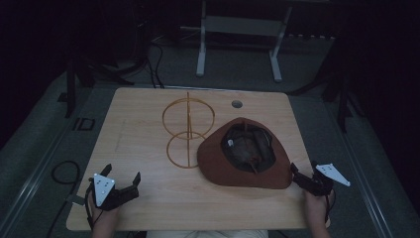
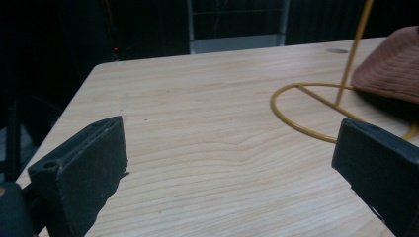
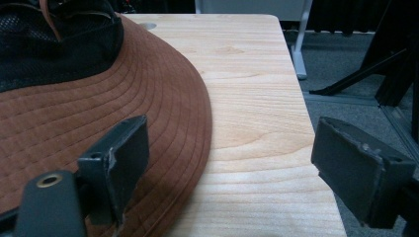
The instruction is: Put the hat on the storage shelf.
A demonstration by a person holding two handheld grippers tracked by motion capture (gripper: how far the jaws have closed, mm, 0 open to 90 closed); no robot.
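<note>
Grippers, 2, at the near edge of the wooden table, each in a person's hand. Left gripper sits at the near left corner, jaws spread wide, nothing between them, bare tabletop beneath; it is well apart from the hat. Right gripper sits at the near right, jaws also spread wide and holding nothing. In the right gripper view its left finger hangs over the brim's outer edge; whether it touches the felt cannot be told. The other finger stands over bare wood near the table's right edge.

Hat, brown, 1, wide-brimmed, lying crown down with the dark lining and opening facing up, on the right half of the table. Long axis runs from the far left to the near right, ending just beside the right gripper.

Stand, yellow wire, 1, upright left of the hat: 2 rings joined by a vertical rod. The brim overlaps the lower ring's right side.

Grommet hole, 1, near the far edge.
</note>
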